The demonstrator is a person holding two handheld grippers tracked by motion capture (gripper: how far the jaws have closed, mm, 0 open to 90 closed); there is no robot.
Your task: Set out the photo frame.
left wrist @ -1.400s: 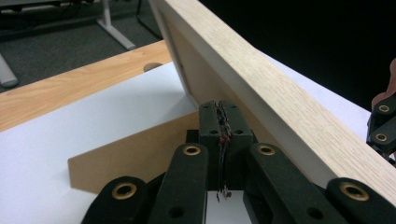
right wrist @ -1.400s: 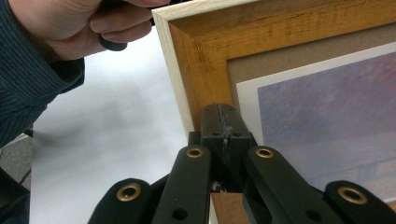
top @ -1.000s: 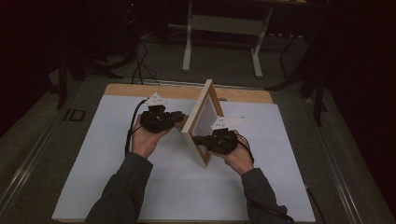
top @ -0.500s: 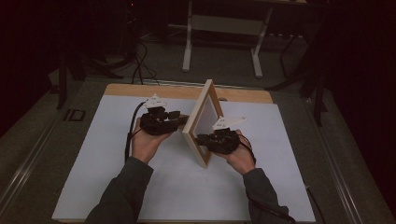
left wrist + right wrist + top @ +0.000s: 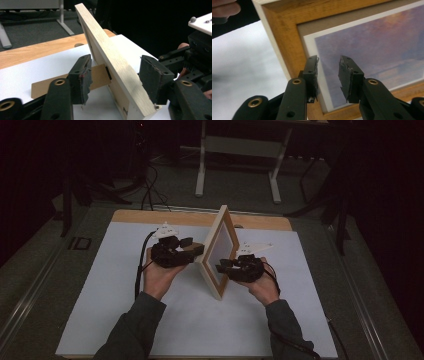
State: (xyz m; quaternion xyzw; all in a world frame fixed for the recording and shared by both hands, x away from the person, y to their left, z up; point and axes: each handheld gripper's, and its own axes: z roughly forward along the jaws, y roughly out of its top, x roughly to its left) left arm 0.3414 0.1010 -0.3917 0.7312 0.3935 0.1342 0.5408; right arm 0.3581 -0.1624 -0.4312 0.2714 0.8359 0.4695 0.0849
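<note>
Currently light wooden picture frame (image 5: 218,251) stands on edge on white desk (image 5: 115,290); left claw (image 5: 113,80) open astride it, right claw (image 5: 328,75) open at its glass.

We find the left black two-jaw gripper (image 5: 197,251) spread wide, the right black two-jaw gripper (image 5: 220,268) narrowly parted, grey-sleeved forearms (image 5: 131,330) converging.

The room is dim, its far side and right side nearly black. A grey carpeted floor (image 5: 240,190) spreads beyond the tabletop (image 5: 115,290), which is covered in white with a bare wooden strip (image 5: 190,218) along its far edge. Farther back stands a white-legged desk frame (image 5: 237,165). Dark cables (image 5: 147,190) trail over the floor at the left, near black stand legs (image 5: 95,195).
</note>
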